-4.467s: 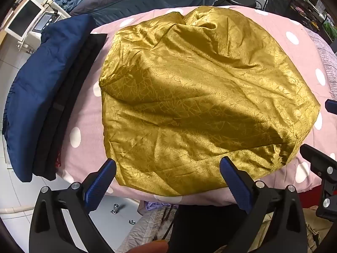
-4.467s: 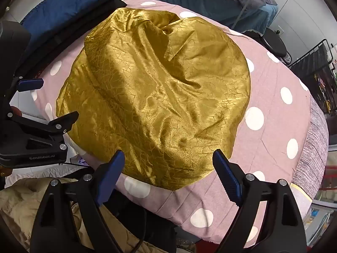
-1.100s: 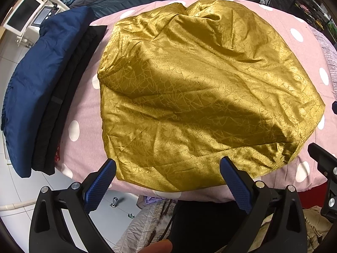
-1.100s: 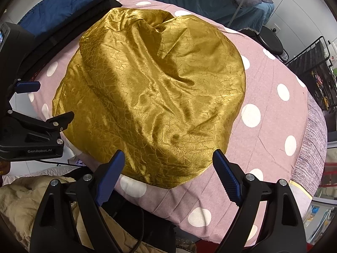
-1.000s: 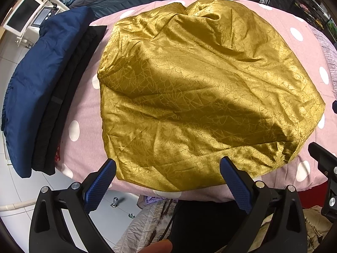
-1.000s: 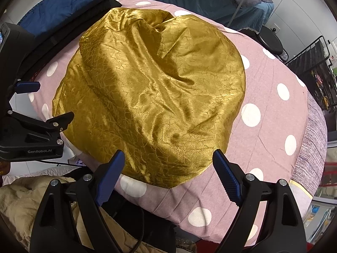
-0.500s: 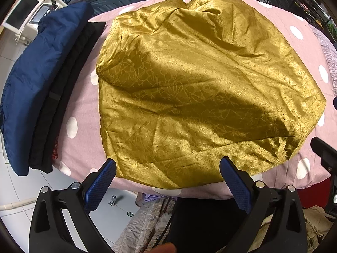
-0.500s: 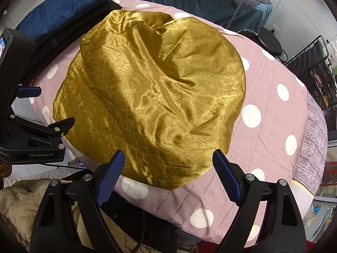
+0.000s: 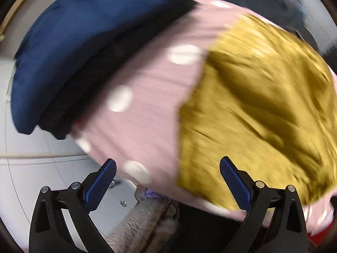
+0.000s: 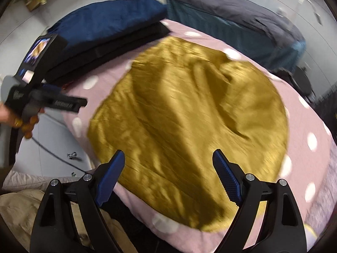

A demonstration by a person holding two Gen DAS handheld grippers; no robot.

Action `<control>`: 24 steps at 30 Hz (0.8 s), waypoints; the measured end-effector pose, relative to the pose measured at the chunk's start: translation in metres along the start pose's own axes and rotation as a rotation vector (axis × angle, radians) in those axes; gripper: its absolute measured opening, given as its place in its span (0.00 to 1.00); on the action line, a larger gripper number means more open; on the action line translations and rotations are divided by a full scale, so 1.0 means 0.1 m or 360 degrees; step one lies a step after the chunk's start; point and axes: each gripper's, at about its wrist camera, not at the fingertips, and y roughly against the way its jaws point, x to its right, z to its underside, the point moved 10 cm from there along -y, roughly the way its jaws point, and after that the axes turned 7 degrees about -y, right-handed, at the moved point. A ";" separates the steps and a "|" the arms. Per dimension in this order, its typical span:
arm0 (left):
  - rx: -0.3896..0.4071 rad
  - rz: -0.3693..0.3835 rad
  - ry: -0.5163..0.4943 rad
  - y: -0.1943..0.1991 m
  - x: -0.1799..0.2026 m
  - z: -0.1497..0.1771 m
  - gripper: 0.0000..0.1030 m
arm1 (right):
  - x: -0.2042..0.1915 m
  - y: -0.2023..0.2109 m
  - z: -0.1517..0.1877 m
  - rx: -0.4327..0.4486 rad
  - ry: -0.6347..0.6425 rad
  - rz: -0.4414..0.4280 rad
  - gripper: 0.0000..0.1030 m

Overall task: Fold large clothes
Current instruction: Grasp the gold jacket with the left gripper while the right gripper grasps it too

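Observation:
A shiny gold garment (image 10: 189, 113) lies spread and wrinkled on a pink bedsheet with white dots (image 10: 305, 113). In the left wrist view the garment (image 9: 263, 105) fills the right side, blurred by motion. My left gripper (image 9: 167, 184) is open and empty, over the bed's near left edge, left of the garment's near corner. It also shows in the right wrist view (image 10: 63, 103) at the far left. My right gripper (image 10: 168, 177) is open and empty above the garment's near edge.
A folded navy blue item (image 9: 73, 42) on a black folded item (image 9: 88, 80) lies along the bed's left side. A beige quilted cloth (image 9: 147, 221) lies on the floor below the bed edge. A second bed with grey bedding (image 10: 242, 16) stands behind.
Both views swung to the left quickly and are blurred. My left gripper moved left, toward the bed's left side and the navy pile. Both grippers stay open.

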 end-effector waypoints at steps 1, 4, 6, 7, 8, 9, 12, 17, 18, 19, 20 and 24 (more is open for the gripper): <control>0.0013 -0.0005 0.0013 -0.02 -0.09 -0.03 0.94 | -0.19 -0.13 -0.05 -0.0022 0.0056 -0.0048 0.82; 0.0084 -0.0027 0.0030 -0.15 -0.31 -0.12 0.94 | -0.67 -0.51 -0.14 -0.0086 0.0171 -0.0178 0.82; 0.0088 -0.0021 0.0030 -0.29 -0.39 -0.10 0.92 | -1.01 -0.84 -0.11 -0.0162 0.0240 -0.0246 0.82; 0.0075 -0.0008 0.0036 -0.38 -0.42 -0.08 0.92 | -1.14 -0.98 -0.06 -0.0214 0.0269 -0.0256 0.82; 0.0048 0.0016 0.0044 -0.47 -0.44 -0.04 0.88 | -1.27 -1.13 0.01 -0.0278 0.0298 -0.0266 0.82; 0.0012 0.0044 0.0045 -0.57 -0.43 -0.01 0.80 | -1.40 -1.26 0.10 -0.0331 0.0328 -0.0287 0.82; -0.0110 0.0115 0.0061 -0.83 -0.47 0.11 0.63 | -1.60 -1.56 0.40 -0.0430 0.0492 -0.0181 0.82; 0.0045 0.0334 -0.0011 -0.87 -0.34 -0.16 0.63 | -1.42 -1.82 0.83 -0.0478 0.0735 0.0119 0.82; 0.0088 0.0355 -0.0034 -0.85 -0.29 -0.25 0.67 | -1.33 -1.82 0.87 -0.0470 0.0752 0.0173 0.82; 0.0143 0.0373 -0.0074 -0.84 -0.21 -0.40 0.72 | -1.19 -1.80 0.93 -0.0465 0.0761 0.0253 0.82; 0.0181 0.0396 -0.0106 -0.83 -0.13 -0.51 0.84 | -1.10 -1.77 0.96 -0.0457 0.0753 0.0298 0.82; 0.0253 0.0587 -0.0260 -0.92 0.37 -0.96 0.89 | -0.73 -1.58 1.05 -0.0428 0.0599 0.0386 0.76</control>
